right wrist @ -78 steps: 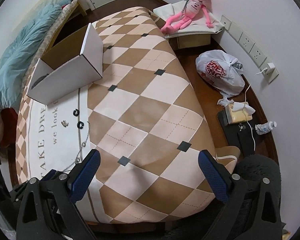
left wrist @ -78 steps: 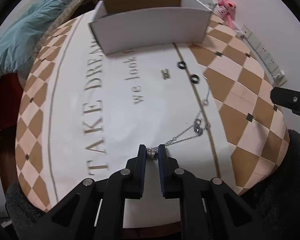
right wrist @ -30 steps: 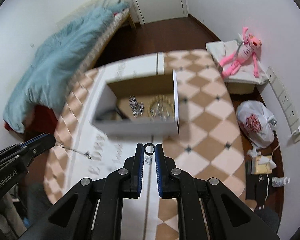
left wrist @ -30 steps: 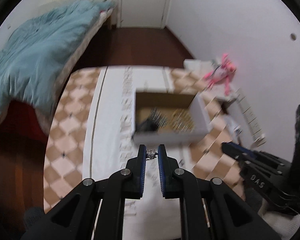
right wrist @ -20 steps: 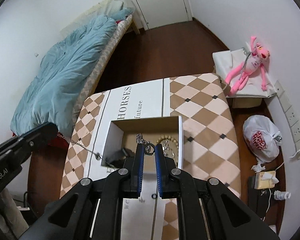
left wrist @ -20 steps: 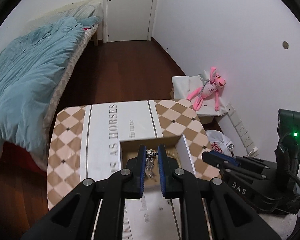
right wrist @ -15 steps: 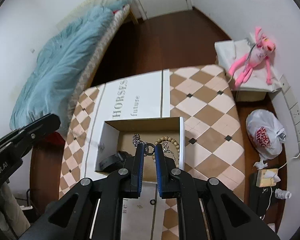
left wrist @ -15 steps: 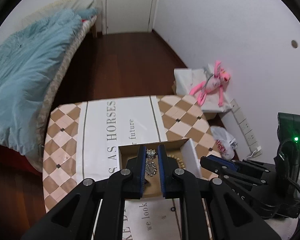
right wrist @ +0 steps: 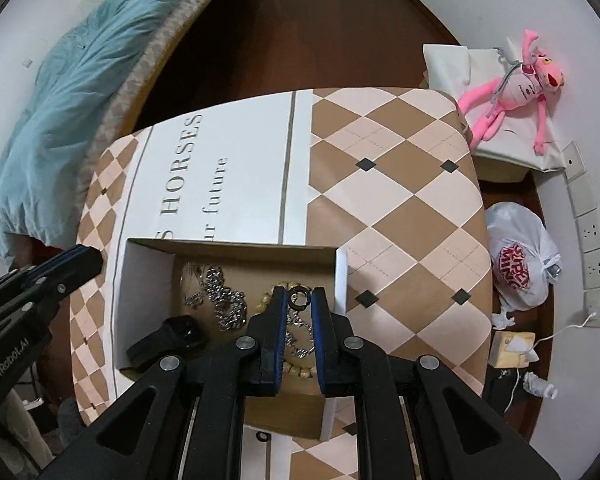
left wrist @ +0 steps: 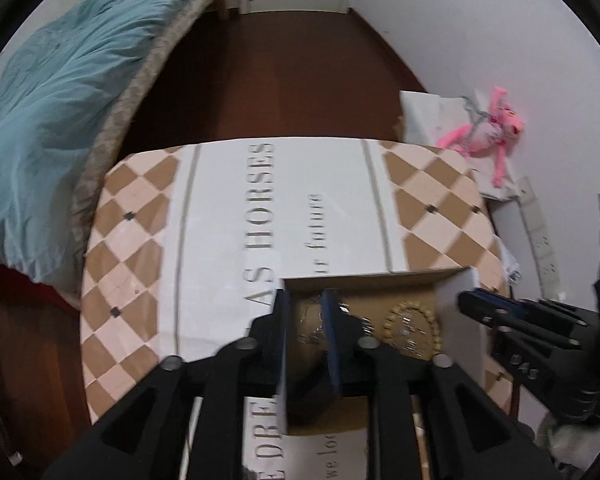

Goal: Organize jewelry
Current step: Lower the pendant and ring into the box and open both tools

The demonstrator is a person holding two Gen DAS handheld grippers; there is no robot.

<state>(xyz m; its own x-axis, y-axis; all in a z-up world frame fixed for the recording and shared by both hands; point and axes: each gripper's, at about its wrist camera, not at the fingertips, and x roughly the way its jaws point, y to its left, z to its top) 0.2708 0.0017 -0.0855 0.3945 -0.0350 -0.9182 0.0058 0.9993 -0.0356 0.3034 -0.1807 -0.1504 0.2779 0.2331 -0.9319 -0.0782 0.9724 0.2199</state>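
An open white cardboard box (right wrist: 148, 268) stands on the patterned table and shows in the left wrist view (left wrist: 452, 312) too. It holds silver chains (right wrist: 224, 300), a beaded bracelet (left wrist: 412, 332) and a black item (right wrist: 168, 340). My right gripper (right wrist: 299, 300) is shut on a small dark ring (right wrist: 299, 297) above the box. My left gripper (left wrist: 305, 300) hangs over the box's left part with its jaws slightly apart and nothing between them. A silver necklace (left wrist: 314, 334) lies in the box below it.
A small dark ring (right wrist: 263, 436) lies on the table in front of the box. A bed with a teal blanket (right wrist: 72, 92) is at the left. A pink plush toy (right wrist: 512, 84), a plastic bag (right wrist: 520, 268) and wall sockets sit at the right.
My left gripper has opened a little and the necklace it held is out of its jaws, down in the box. Both grippers have dropped closer to the box. The right still holds the ring.
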